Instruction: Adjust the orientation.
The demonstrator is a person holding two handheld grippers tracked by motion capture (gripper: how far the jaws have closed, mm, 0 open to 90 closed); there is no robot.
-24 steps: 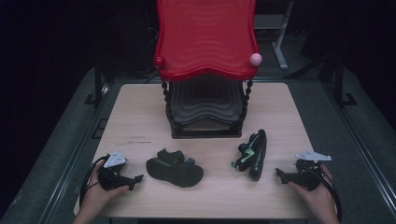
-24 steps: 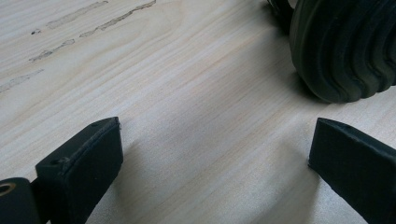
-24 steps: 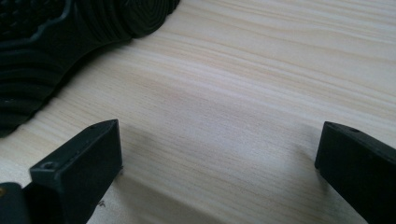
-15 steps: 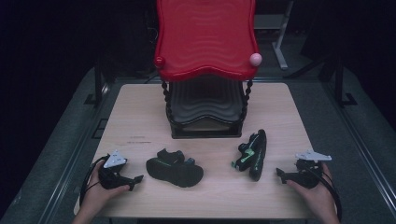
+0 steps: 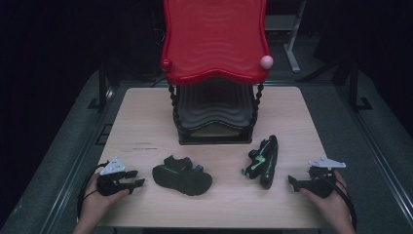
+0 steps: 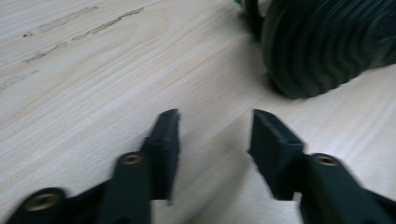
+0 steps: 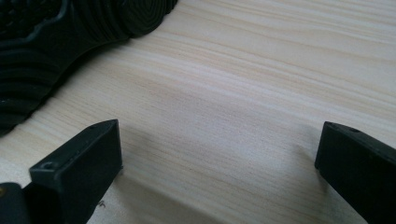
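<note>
Two black sandals lie on the wooden table. One sandal lies flat at front left, and its ribbed heel shows in the left gripper view. The other sandal, with green trim, stands on its edge at front right; its ribbed sole shows in the right gripper view. My left gripper rests on the table left of the flat sandal, its jaws partly open and empty. My right gripper lies right of the tilted sandal, jaws wide open over bare wood.
A shoe rack stands at the back middle of the table, with a wavy red top shelf and a black lower shelf. A pink knob sits at the red shelf's right corner. Bare wood lies between the sandals and the rack.
</note>
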